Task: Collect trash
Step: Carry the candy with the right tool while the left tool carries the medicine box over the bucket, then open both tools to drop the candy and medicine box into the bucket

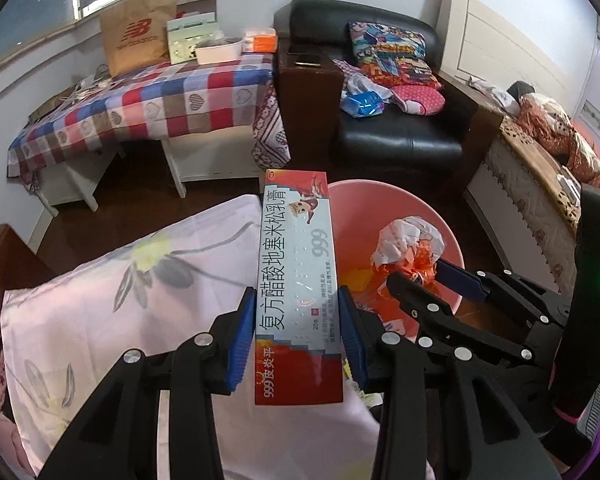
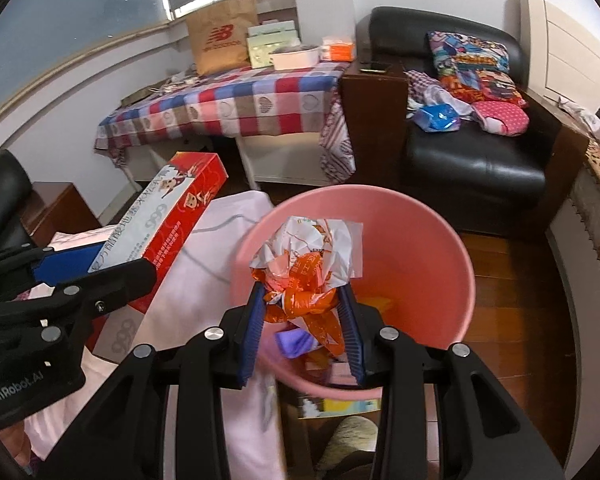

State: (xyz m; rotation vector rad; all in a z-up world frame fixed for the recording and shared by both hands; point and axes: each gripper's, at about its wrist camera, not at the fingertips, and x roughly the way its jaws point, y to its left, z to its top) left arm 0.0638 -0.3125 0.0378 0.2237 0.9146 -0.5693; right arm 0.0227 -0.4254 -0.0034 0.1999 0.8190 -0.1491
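Note:
A long red and white ointment box (image 1: 296, 280) stands lengthwise between the blue pads of my left gripper (image 1: 298, 300), which is shut on it beside the pink bin (image 1: 384, 200). The same ointment box (image 2: 168, 220) shows at the left of the right wrist view, held by the left gripper (image 2: 100, 276). My right gripper (image 2: 302, 292) is shut on a crumpled orange and white plastic bag (image 2: 312, 264), which hangs over the mouth of the pink bin (image 2: 420, 216). In the left wrist view the bag (image 1: 410, 240) and the right gripper (image 1: 420, 274) sit over the bin.
A pale floral cloth (image 1: 120, 300) covers the surface under the left gripper. Behind stand a checked-cloth table (image 1: 148, 104) with a paper bag (image 1: 138, 36), a black armchair (image 1: 400, 136) piled with fabrics, and a bed edge (image 1: 532, 184). Wrappers lie in the bin's bottom (image 2: 300, 340).

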